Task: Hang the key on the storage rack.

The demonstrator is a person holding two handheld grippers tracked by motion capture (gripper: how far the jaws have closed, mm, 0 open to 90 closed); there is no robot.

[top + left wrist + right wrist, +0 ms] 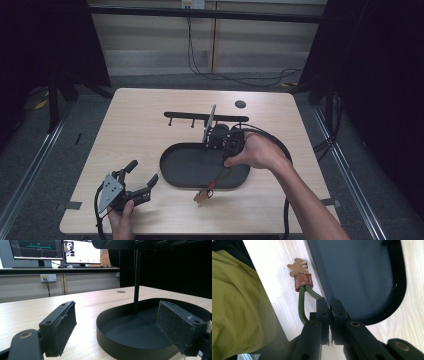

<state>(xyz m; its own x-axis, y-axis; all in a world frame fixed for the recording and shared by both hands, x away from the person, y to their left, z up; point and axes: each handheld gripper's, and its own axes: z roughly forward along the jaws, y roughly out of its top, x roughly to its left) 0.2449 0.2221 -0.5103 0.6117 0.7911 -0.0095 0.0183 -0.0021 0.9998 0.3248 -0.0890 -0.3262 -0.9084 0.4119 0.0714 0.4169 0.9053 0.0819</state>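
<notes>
Keychain (302, 282), the little brown one on an olive-green cord loop, hangs from the right gripper (329, 303), whose jaws are pinched tight on the cord so the charm dangles free below. In the high view it sits just off the near rim of the black oval tray (185, 167), over the bare wood of the table (140, 135). I'd guess it is held by the loop because the cord must stay open to slip over one of the pegs on the black hanger stand (200, 118) rising from the tray. The left gripper (137, 182) waits near the table's front edge, jaws spread wide and gripping nothing, seemingly kept clear until needed.
</notes>
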